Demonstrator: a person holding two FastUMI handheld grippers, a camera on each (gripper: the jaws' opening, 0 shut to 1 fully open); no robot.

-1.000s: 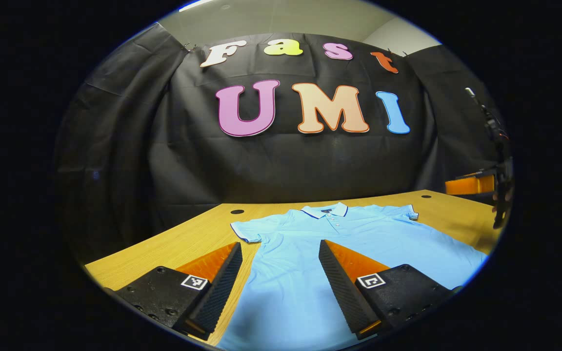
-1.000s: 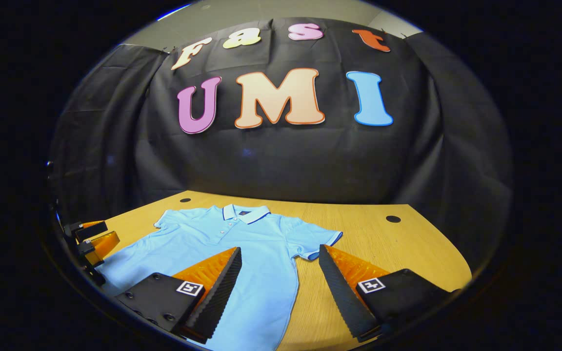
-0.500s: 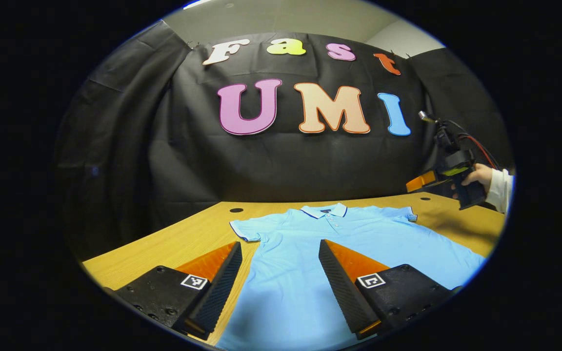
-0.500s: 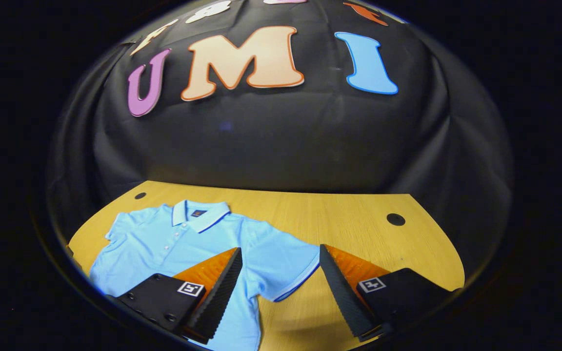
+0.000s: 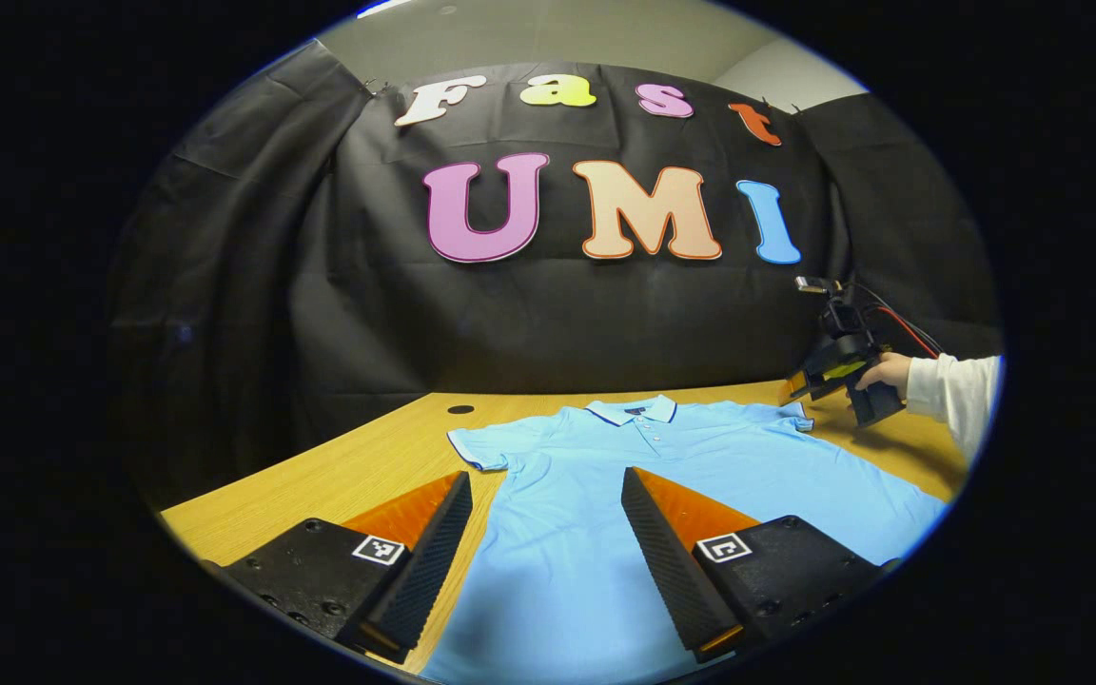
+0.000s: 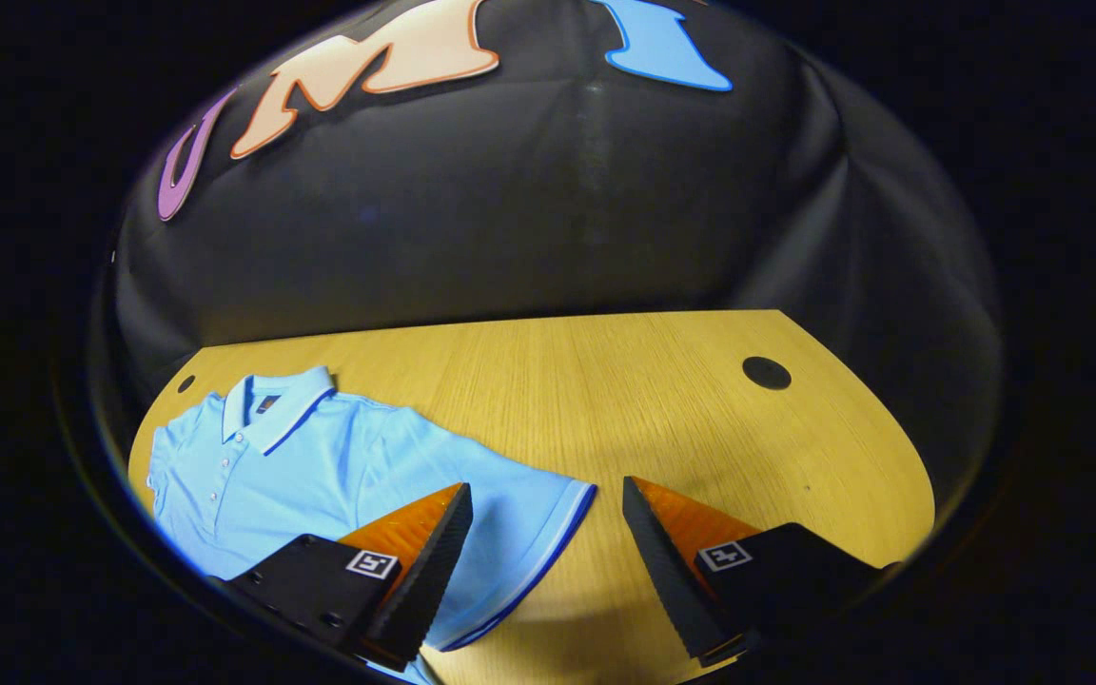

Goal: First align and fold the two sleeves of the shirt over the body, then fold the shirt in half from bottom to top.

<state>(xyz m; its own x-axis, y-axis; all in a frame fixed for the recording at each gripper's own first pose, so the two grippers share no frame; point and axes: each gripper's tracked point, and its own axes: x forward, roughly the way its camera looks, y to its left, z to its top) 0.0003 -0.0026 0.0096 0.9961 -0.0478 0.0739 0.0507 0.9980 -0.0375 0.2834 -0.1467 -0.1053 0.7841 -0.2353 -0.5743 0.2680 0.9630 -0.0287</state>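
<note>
The light-blue shirt (image 5: 700,466) lies flat on the worktop (image 6: 624,400), soft and probably light. Right gripper (image 6: 546,561), spread, hangs above the sleeve hem (image 6: 548,533) at seven o'clock: pinch there. Left gripper (image 5: 546,561) is spread too.

Spread flat on the tan wooden table (image 5: 339,476), collar toward the black cloth wall (image 5: 548,323): a light blue short-sleeved polo shirt (image 5: 662,457). Above its near body, the left gripper (image 5: 546,552); over its right sleeve edge, the right gripper (image 6: 546,561)

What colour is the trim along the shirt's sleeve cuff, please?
Dark blue trim edges the light blue polo shirt's sleeve cuff, clearest in the right gripper view.
</note>
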